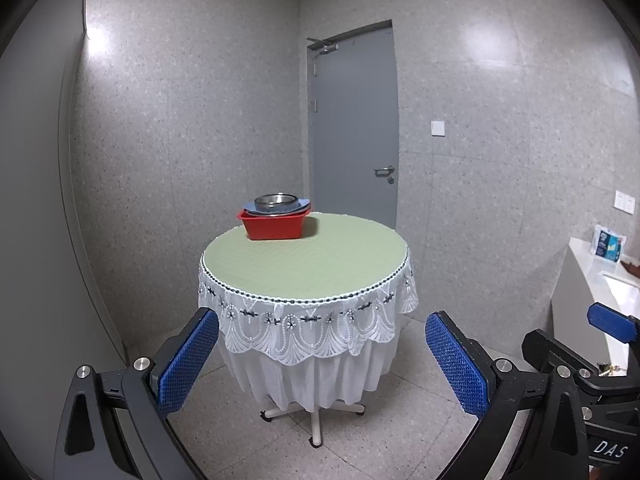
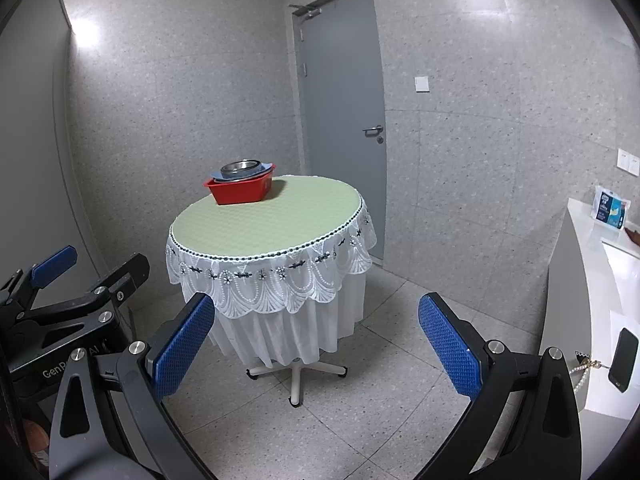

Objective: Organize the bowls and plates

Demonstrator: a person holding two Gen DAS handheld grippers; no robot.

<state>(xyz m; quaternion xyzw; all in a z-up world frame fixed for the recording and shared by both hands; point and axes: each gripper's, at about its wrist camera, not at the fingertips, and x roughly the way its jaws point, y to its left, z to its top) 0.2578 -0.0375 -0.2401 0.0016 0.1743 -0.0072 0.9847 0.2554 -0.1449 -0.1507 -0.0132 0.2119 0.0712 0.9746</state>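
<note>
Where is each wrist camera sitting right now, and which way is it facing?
Left wrist: on the left gripper, back from the round green-topped table, facing it; open blue-padded fingers and the right gripper at its right show.
Right wrist: on the right gripper, further right, facing the same table; open fingers and the left gripper at its left show.
Shared: table, red plastic basin holding a steel bowl, grey door.

Grey door (image 1: 354,128), wall switch (image 1: 437,128), phone (image 2: 623,360) on white counter (image 2: 580,280)
</note>
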